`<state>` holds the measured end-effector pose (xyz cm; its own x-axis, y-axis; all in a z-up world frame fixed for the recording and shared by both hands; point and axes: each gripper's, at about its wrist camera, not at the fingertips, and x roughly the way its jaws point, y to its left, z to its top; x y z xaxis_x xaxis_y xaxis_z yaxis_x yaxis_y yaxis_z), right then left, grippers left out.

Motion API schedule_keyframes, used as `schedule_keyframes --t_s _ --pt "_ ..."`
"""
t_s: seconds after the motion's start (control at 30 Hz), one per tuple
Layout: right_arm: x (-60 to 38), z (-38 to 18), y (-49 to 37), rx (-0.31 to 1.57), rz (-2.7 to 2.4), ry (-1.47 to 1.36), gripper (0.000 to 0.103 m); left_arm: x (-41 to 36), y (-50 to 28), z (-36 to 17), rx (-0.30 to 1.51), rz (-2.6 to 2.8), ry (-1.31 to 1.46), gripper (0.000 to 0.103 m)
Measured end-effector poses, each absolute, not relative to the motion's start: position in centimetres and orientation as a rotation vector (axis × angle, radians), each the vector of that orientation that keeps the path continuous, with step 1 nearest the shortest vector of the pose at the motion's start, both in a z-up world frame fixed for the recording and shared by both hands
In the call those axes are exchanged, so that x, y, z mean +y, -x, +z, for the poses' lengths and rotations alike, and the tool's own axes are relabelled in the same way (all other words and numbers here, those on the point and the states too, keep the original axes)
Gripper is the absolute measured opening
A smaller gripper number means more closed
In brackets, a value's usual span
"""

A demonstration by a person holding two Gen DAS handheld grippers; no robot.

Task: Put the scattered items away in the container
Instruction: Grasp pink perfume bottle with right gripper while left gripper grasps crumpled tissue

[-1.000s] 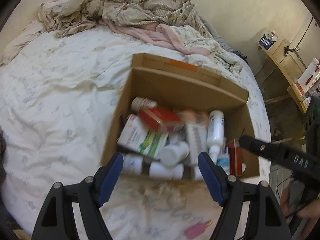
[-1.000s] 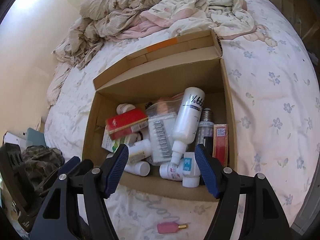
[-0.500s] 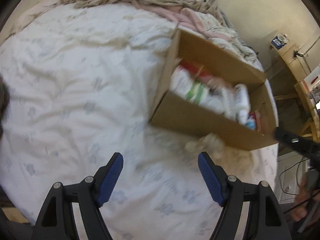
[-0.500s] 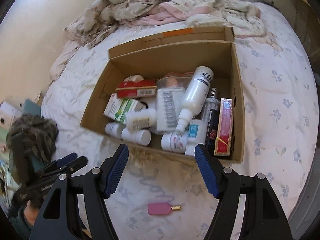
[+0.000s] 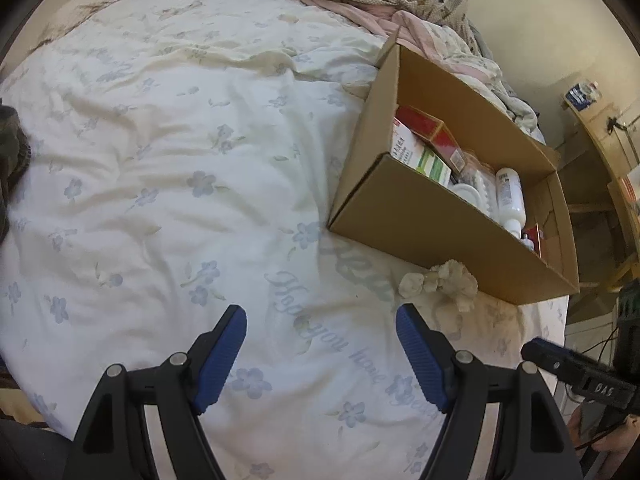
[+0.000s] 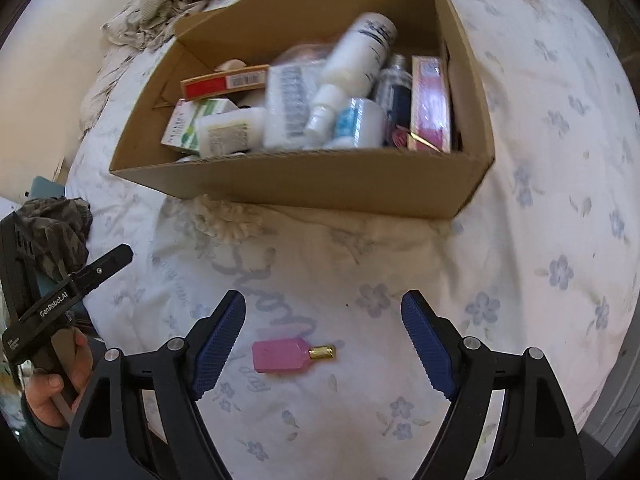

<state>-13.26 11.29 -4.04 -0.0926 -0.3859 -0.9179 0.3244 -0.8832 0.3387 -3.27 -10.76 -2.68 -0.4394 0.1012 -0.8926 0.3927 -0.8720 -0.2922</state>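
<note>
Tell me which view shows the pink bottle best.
The right wrist view: the pink bottle lies whole on the bedsheet, gold cap visible, between the opening right hand-held gripper fingers, untouched. The left wrist view does not show it.

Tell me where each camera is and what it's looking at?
Left wrist: sits on the left tool, looking down at the flowered bedsheet, cardboard box to the right; its open fingers show.
Right wrist: sits on the right tool, looking down at a pink bottle; a hand shows.
Both see the box and a crumpled tissue.
</note>
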Motion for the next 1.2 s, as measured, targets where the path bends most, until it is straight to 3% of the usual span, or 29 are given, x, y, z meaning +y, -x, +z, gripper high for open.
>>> schedule_keyframes --t_s 0.33,0.47,0.57,1.03,1.2 --pt "6.9 -7.5 10.0 0.220 -1.832 -1.851 0.084 -11.5 3.4 -3.1 0.760 -2.397 -1.552 0.078" --pt "5.6 -7.4 9.1 0.389 -1.888 -1.798 0.066 -10.9 3.7 -3.3 0.720 -2.409 -1.569 0.078" --pt "5.2 -6.8 9.0 0.436 -1.908 -1.745 0.066 -10.1 3.8 -3.3 0.686 -2.430 -1.583 0.078" --pt "9.8 2.4 13.1 -0.017 -2.068 -1.519 0.066 -1.7 8.6 -3.5 0.390 -2.582 -1.734 0.078" --pt "10.8 4.3 13.6 -0.112 -2.076 -1.480 0.066 -0.5 11.6 -4.9 0.607 -2.523 -1.795 0.078"
